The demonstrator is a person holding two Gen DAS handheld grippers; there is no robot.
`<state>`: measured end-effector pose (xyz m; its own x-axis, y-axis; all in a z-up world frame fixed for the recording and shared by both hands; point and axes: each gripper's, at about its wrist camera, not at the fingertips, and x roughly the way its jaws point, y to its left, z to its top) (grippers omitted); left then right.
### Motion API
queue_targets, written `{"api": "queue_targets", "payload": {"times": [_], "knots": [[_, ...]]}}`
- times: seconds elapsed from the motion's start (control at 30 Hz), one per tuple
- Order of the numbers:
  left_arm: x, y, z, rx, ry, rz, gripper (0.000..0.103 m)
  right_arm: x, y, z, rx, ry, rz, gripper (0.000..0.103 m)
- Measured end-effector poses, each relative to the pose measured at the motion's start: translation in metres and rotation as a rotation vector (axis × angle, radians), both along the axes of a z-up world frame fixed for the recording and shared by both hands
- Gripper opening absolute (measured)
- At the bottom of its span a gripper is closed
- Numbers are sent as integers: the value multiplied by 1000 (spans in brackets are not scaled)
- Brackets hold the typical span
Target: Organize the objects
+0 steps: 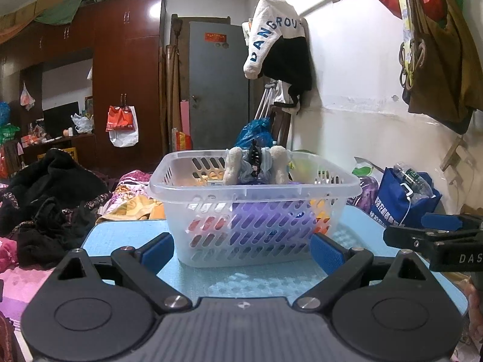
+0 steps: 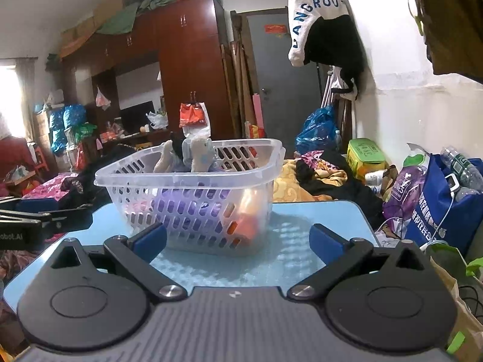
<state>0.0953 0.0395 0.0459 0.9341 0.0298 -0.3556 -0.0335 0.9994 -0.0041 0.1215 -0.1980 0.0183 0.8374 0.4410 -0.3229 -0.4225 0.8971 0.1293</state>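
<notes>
Clear slotted basket sits on the blue table, dead ahead of both tools, plush toy poking over its rim. Left gripper and right gripper both spread wide, empty. Looks like loading's finished; next move likely a two-sided basket grab.

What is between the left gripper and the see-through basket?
Nothing, only bare blue table. The left wrist view shows the open left gripper just before the basket.
</notes>
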Motion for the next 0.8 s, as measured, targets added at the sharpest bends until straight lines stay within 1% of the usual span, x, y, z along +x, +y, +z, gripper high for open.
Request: {"api": "queue_targets", "payload": {"times": [0.8], "knots": [[2, -8, 0, 9, -3, -6, 98, -1, -1, 1, 4, -2, 5, 103]]}}
